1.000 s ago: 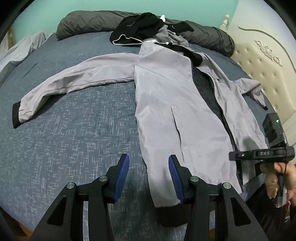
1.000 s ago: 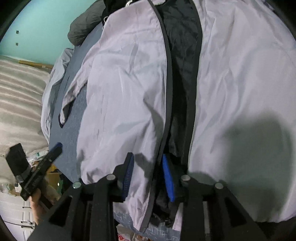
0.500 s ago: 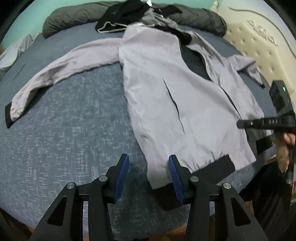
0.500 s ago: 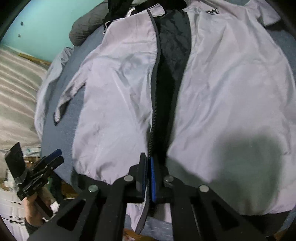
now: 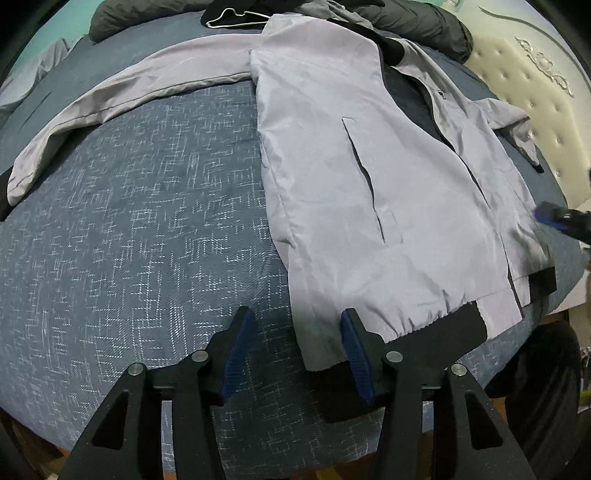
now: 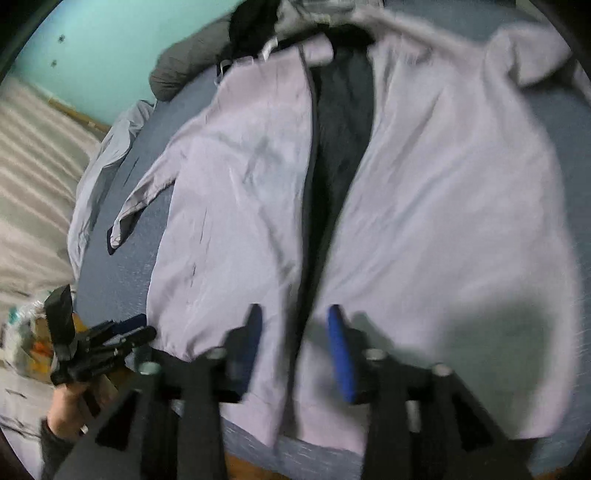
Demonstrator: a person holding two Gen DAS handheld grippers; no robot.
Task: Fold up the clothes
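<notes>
Grey jacket (image 5: 354,192) flat on the bed (image 5: 147,229)
Both hand-held grippers are opening, pinching nothing; the left one (image 5: 295,347), low in the frame, could bunch the hem.

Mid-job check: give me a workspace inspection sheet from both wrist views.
Surface: bed with blue patterned cover.
Job's things: grey jacket spread flat, front unzipped, dark lining showing, one sleeve stretched out.
Clutter: dark clothes and grey pillow at the far end.
Grippers: left gripper opening over the hem corner; right gripper opening above the zip edge, nothing pinched.
Cables: nothing seen.
Surroundings: teal wall, cream tufted headboard.
</notes>
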